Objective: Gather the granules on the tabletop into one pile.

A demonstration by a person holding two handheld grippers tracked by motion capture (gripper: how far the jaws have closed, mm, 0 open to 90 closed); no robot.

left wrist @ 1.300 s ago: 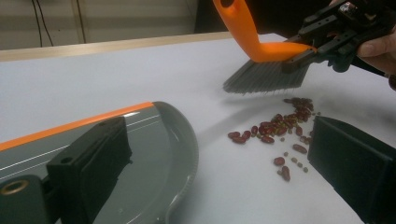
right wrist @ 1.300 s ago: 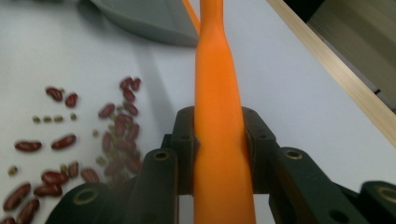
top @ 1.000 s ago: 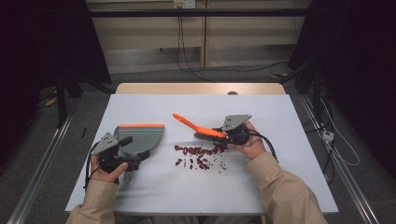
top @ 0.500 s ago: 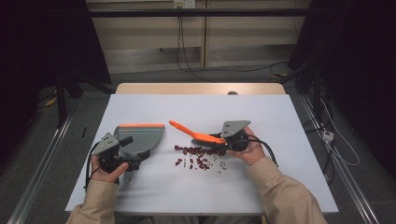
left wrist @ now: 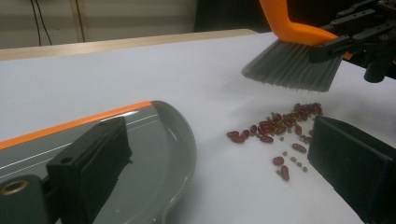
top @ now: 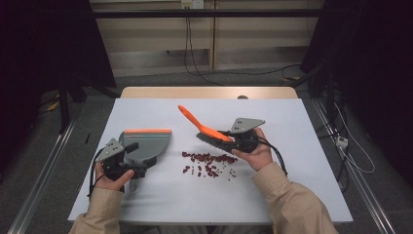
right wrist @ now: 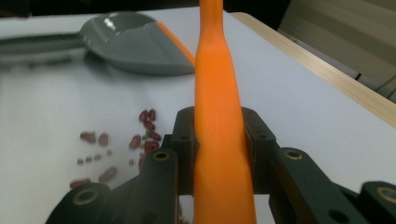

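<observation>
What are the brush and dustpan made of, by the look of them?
Brush: smooth orange handle, looks like moulded plastic with a soft sheen; grey bristles, fine and straight, probably synthetic. Dustpan: grey tray with glossy reflections in the right gripper view, likely hard plastic; the orange strip along its front edge could be rubber or plastic, hard to tell.

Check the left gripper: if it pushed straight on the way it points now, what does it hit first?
Likely the beans on the table; the left gripper aims right at them, with the brush above and beyond. The dustpan stays clamped at its side. Depth is uncertain.
</observation>
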